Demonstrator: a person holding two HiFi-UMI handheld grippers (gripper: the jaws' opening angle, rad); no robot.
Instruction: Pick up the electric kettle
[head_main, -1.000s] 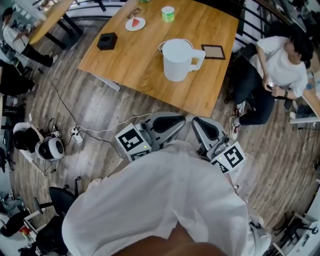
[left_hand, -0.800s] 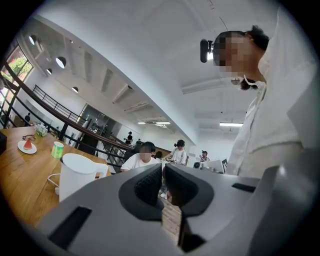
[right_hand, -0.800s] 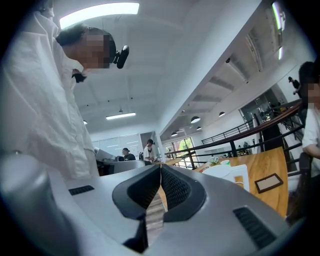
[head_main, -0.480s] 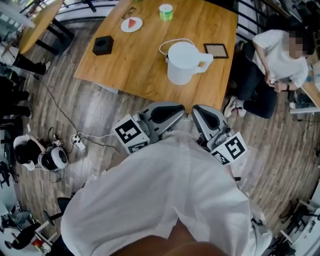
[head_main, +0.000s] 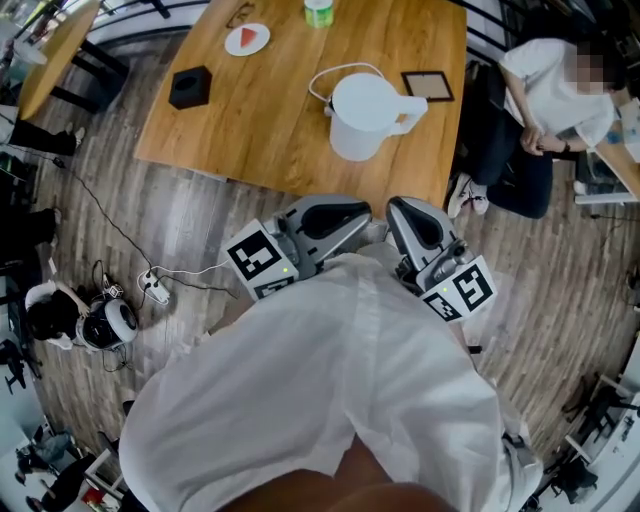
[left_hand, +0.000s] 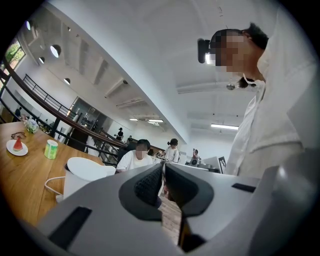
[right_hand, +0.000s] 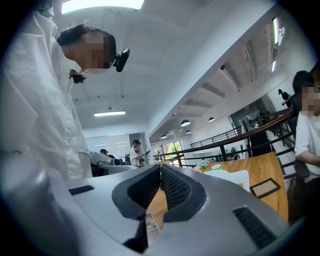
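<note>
Open-plan office hall: wooden table (head_main: 290, 130), seated person (head_main: 545, 90), mezzanine railing (left_hand: 75, 125), strip light (right_hand: 109, 114), cable (head_main: 200, 268) on plank floor.

We look down on a wooden table (head_main: 270, 120) standing on a plank floor. On it we find the white electric kettle (head_main: 362, 115), upright, towards the right side, its handle turned to the right edge. A thin white cord (head_main: 325, 78) loops on the wood just behind it. A dark picture frame (head_main: 427, 86) lies flat near the handle. Well apart, by the left edge, sits a small black box (head_main: 190, 87). Further back we see a white plate (head_main: 246, 39) bearing a red wedge, and a green cup (head_main: 318, 11)
</note>
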